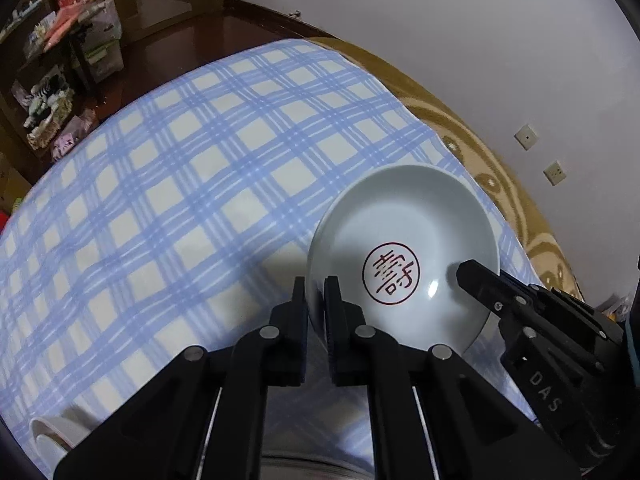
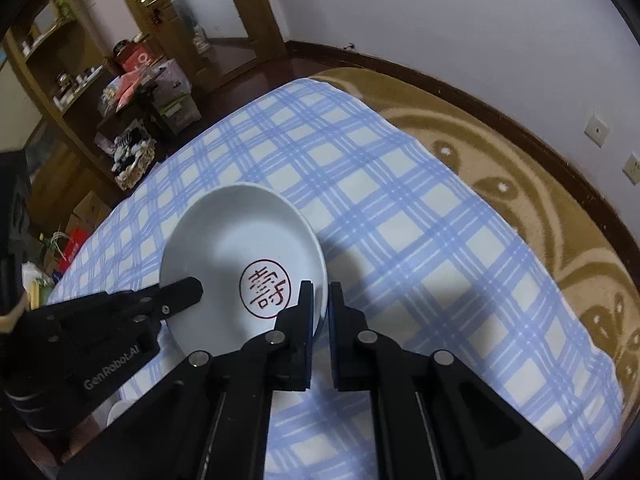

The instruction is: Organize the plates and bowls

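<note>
A pale shallow plate (image 1: pixel 404 220) with a red round seal mark in its middle is held by both grippers at opposite rims. My left gripper (image 1: pixel 316 284) is shut on the plate's left rim, one finger above and one below. In the left wrist view my right gripper (image 1: pixel 476 280) reaches in from the right, its upper finger lying inside the plate. In the right wrist view the plate (image 2: pixel 240 236) sits left of centre, with my right gripper (image 2: pixel 321 288) shut on its right rim and my left gripper (image 2: pixel 188 292) clamped on the far side. The plate throws a shadow on the cloth.
A blue checked cloth (image 1: pixel 180 200) covers the surface, with a brown patterned blanket (image 2: pixel 520 200) along its right edge by the wall. A white bowl (image 1: pixel 48 436) sits at the near left corner. Cluttered wooden shelves (image 2: pixel 80 92) and boxes stand beyond the far left edge.
</note>
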Demonstrator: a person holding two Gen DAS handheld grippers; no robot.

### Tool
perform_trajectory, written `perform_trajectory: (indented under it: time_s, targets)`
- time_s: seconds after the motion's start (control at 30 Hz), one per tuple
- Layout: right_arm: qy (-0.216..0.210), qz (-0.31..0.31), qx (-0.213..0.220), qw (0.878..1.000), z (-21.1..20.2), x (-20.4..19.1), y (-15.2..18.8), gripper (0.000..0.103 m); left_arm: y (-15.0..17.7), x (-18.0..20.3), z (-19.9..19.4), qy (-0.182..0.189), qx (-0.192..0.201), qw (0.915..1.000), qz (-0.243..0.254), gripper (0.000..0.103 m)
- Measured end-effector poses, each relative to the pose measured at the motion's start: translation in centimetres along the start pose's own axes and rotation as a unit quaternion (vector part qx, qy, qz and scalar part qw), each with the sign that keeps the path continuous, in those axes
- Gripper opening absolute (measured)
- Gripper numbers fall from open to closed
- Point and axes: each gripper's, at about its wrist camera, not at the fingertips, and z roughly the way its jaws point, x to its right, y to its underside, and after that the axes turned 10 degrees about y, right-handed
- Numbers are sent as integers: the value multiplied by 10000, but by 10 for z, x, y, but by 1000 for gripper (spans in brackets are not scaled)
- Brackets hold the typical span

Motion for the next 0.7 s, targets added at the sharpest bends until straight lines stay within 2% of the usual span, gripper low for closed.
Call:
perform_trajectory:
  time_s: [0.1, 0.33, 0.6, 0.7]
  targets:
    - [-102, -2, -36, 9999, -8, -4, 4, 8, 6, 1, -17, -62, 66, 9999, 54, 7]
    - [-164, -216, 107, 9996, -47, -27, 10, 8, 22, -6, -59, -46, 210, 9996, -170, 7]
    - [-524, -389, 153, 9978, -86, -55, 29, 8, 51, -20, -120, -135, 439, 9979, -446, 7]
    - [-588, -548, 209, 9965, -101, -73, 37, 8, 63, -27, -141, -299, 509, 9971, -472, 7]
